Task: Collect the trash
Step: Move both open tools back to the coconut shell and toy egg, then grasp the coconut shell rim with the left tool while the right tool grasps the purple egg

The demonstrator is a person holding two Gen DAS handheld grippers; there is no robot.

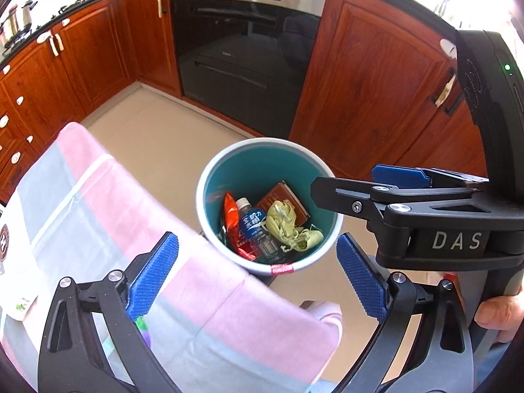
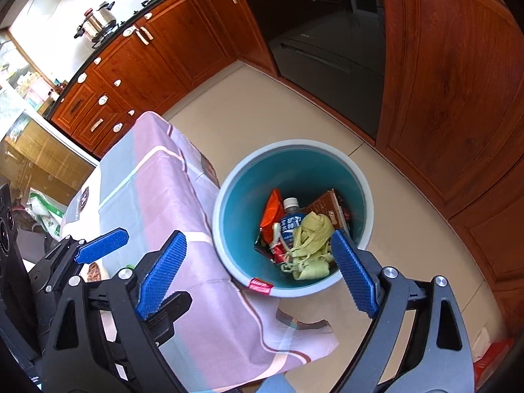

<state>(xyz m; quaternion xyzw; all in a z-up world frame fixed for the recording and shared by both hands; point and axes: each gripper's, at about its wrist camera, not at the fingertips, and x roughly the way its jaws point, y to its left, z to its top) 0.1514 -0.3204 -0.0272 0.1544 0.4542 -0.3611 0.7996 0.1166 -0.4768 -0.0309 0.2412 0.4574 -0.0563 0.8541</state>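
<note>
Tilting steeply down, the left gripper [image 1: 257, 273] and right gripper [image 2: 258, 270] hang released and empty above the round teal-lined trash bin [image 2: 229, 229].

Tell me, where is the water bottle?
The water bottle lies inside the teal bin on the floor, between an orange wrapper and a yellow ribbon tangle, right of the covered table.
</note>
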